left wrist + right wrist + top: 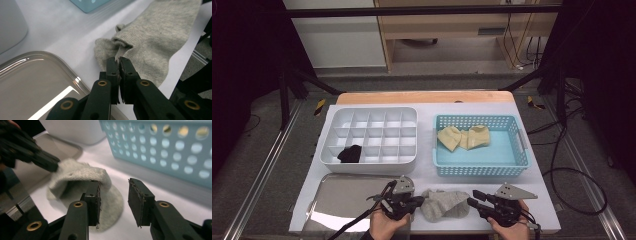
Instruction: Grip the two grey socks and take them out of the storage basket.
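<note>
Looking down from the high view, the grey sock [444,204] lies at the near edge of the white counter [427,172], between the left gripper [417,201] and the right gripper [472,202]. Behind it stand a white divided organizer [369,137] holding 1 black sock [350,153], a blue basket [481,145] with yellow socks [463,136], and a metal tray [347,192] at the near left corner. Dark floor, cables and a wooden frame surround the counter.

In the left gripper view, the left gripper [119,60] is clamped on the sock's [155,37] cuff fold, probably to anchor that end for folding.

In the right gripper view, the right gripper [113,192] stands parted, 1 pad against the sock's [82,173] raised edge, pinching nothing; it looks released or about to regrip.
</note>
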The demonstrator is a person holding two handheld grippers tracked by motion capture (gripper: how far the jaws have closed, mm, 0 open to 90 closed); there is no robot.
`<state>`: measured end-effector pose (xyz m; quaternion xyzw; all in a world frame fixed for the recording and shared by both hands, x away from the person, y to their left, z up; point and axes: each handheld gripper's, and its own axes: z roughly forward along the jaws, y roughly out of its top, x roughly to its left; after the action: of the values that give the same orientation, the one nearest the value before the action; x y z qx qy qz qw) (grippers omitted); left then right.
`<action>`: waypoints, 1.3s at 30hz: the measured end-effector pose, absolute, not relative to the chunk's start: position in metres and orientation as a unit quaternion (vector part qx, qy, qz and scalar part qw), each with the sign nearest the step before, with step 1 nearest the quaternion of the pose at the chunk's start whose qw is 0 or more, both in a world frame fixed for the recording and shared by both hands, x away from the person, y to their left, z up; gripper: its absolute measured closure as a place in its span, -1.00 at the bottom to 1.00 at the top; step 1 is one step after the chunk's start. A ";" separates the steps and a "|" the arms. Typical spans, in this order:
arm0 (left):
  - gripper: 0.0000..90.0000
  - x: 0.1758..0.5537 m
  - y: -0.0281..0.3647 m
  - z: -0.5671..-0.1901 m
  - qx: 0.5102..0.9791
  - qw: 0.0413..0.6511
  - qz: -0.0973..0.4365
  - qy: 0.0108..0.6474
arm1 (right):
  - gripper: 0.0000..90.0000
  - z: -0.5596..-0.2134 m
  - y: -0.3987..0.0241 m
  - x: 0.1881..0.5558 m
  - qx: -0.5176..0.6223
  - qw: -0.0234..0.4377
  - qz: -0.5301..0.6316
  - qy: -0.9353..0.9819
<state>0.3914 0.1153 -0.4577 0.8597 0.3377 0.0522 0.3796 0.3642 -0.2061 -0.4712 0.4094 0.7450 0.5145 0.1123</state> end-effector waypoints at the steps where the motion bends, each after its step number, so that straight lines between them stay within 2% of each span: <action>1: 0.91 0.392 0.116 -0.458 0.860 0.379 0.053 0.339 | 0.36 -0.467 -0.206 0.363 0.409 0.113 0.521 0.741; 10: 0.92 0.392 0.115 -0.459 0.862 0.372 0.056 0.340 | 0.37 -0.455 -0.209 0.368 0.421 0.142 0.535 0.718; 13: 0.91 0.392 0.114 -0.459 0.858 0.381 0.055 0.339 | 0.45 -0.460 -0.202 0.371 0.422 0.142 0.528 0.723; 15: 0.90 0.392 0.113 -0.460 0.857 0.385 0.059 0.338 | 0.47 -0.470 -0.191 0.374 0.420 0.119 0.512 0.740; 19: 0.71 0.390 0.114 -0.459 0.853 0.392 0.065 0.339 | 0.56 -0.485 -0.181 0.374 0.416 0.102 0.480 0.766; 23: 0.60 0.386 0.113 -0.459 0.852 0.396 0.066 0.337 | 0.54 -0.484 -0.182 0.371 0.414 0.103 0.477 0.768; 26: 0.62 0.388 0.110 -0.465 0.854 0.387 0.064 0.341 | 0.49 -0.479 -0.186 0.375 0.422 0.112 0.489 0.755; 30: 0.82 0.389 0.109 -0.470 0.854 0.383 0.069 0.346 | 0.46 -0.481 -0.185 0.385 0.427 0.109 0.482 0.757; 33: 0.93 0.388 0.109 -0.468 0.852 0.389 0.075 0.343 | 0.57 -0.490 -0.178 0.389 0.422 0.095 0.469 0.770; 36: 0.94 0.386 0.110 -0.464 0.849 0.398 0.074 0.340 | 0.89 -0.491 -0.178 0.389 0.410 0.104 0.468 0.776; 39: 0.94 0.388 0.112 -0.457 0.844 0.411 0.071 0.338 | 0.94 -0.485 -0.183 0.386 0.413 0.104 0.473 0.771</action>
<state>0.3876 0.1122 -0.4573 0.8436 0.3382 0.0712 0.4110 0.3859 -0.1827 -0.4850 0.4133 0.7710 0.4730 0.1045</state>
